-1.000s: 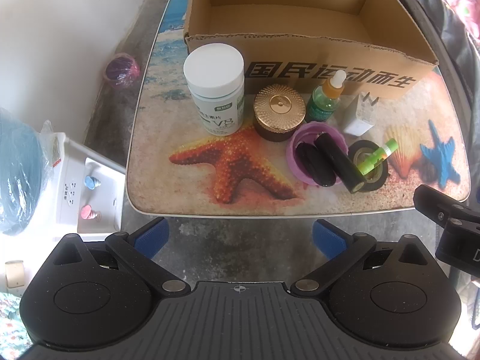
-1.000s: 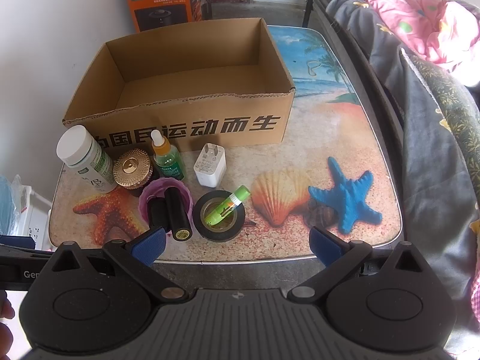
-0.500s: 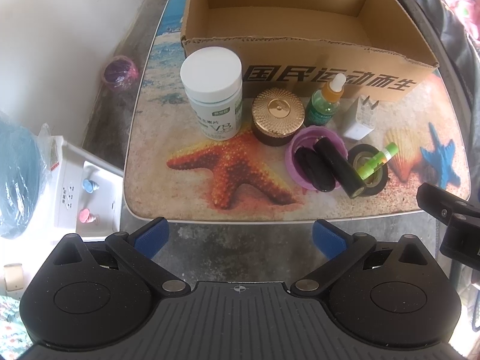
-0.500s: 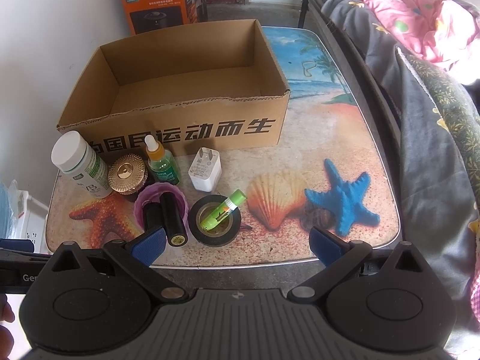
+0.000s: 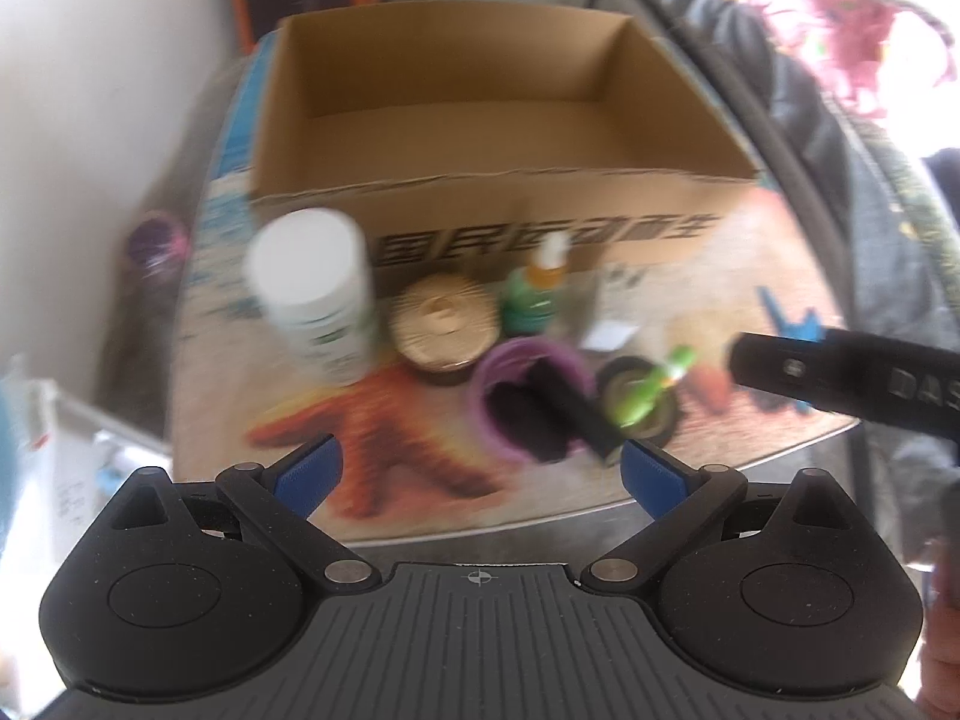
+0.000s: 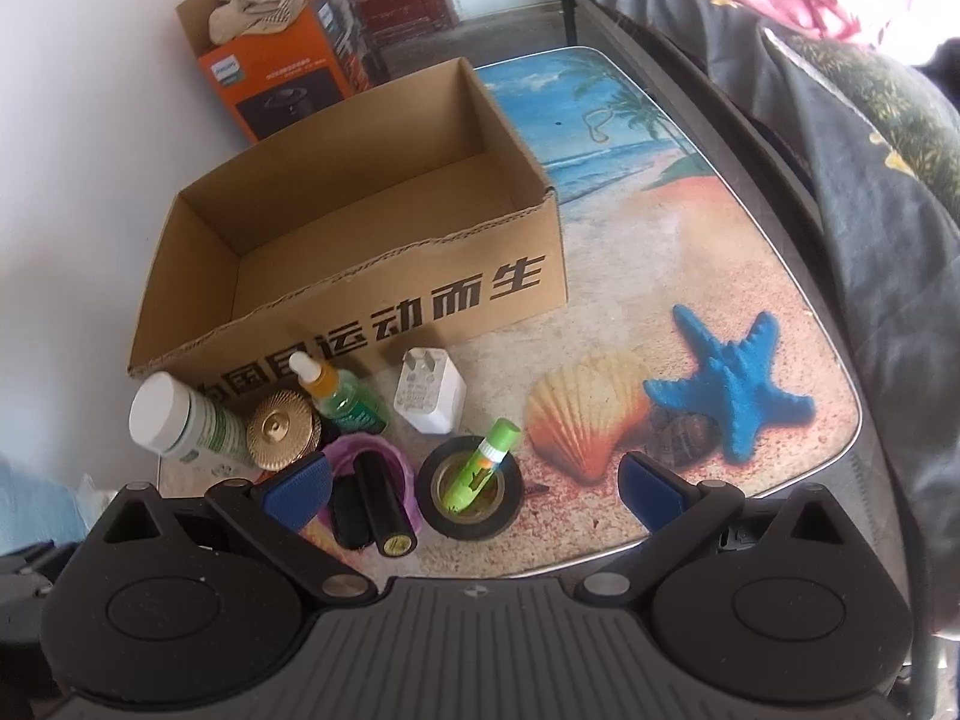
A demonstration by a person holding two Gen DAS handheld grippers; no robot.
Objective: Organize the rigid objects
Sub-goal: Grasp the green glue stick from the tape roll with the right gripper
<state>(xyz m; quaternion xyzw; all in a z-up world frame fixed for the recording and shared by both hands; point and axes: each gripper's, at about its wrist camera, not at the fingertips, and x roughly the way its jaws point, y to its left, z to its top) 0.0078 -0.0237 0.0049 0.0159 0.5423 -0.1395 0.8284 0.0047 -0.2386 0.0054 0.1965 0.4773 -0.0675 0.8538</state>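
While wide apart, both hand-held grippers (image 5: pixel 477 474) (image 6: pixel 474 492) above cardboard box (image 6: pixel 360 228).

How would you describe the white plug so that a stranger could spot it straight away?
Start at the big open cardboard box on the beach-picture table. Just in front of its printed wall stands a row of small things. The white plug is the blocky one at the right end, beside the green dropper bottle, the only one with metal prongs.
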